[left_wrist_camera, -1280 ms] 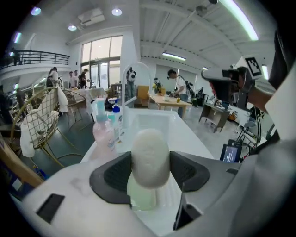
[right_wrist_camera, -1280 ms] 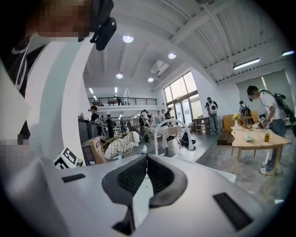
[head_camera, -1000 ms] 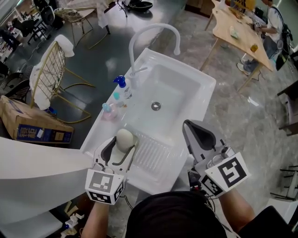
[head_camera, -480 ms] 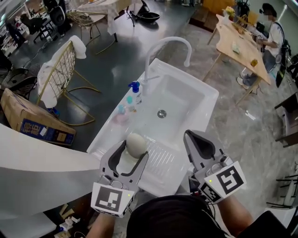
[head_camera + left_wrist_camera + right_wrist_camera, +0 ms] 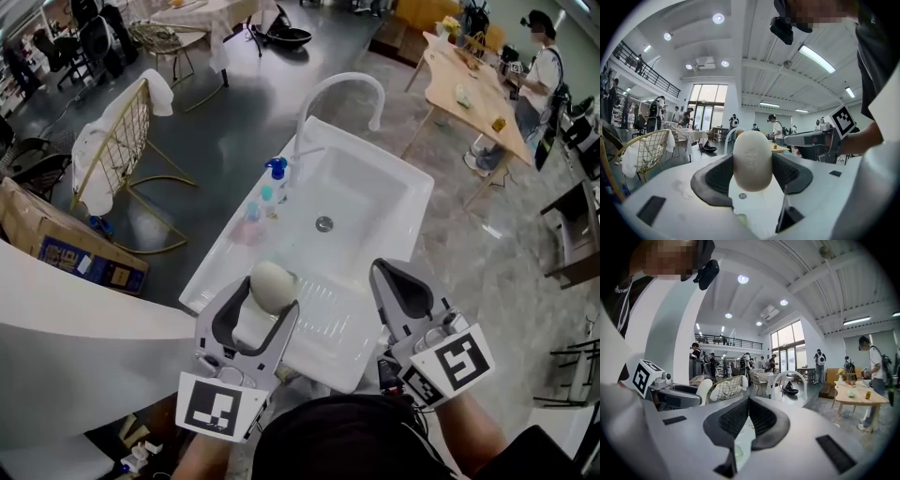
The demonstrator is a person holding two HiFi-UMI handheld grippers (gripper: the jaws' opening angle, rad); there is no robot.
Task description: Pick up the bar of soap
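Left gripper (image 5: 267,302): jaws stand wide apart and are clamped on the bar of soap (image 5: 272,281), an off-white oval piece pressed by both pads, its rounded end standing out past the jaw tips. The left gripper view confirms contact on both sides of the bar of soap (image 5: 752,159), with the sink's drain (image 5: 742,196) visible beneath it. Right gripper (image 5: 394,281): jaws brought together, tips meeting, nothing between them; its own view shows the same closed pads (image 5: 754,416). It is held beside the left gripper, apart from it, at the sink's near right corner. The soap sits over the near left part of the ribbed drainboard (image 5: 328,314) of the white sink (image 5: 412,183). Farther along: the basin drain (image 5: 323,223), a white arched faucet (image 5: 337,86), and a blue-capped bottle (image 5: 275,173) on the left rim. Beyond, on the floor: a wire-backed chair (image 5: 117,141), a cardboard box (image 5: 66,246), and a wooden table (image 5: 469,89).
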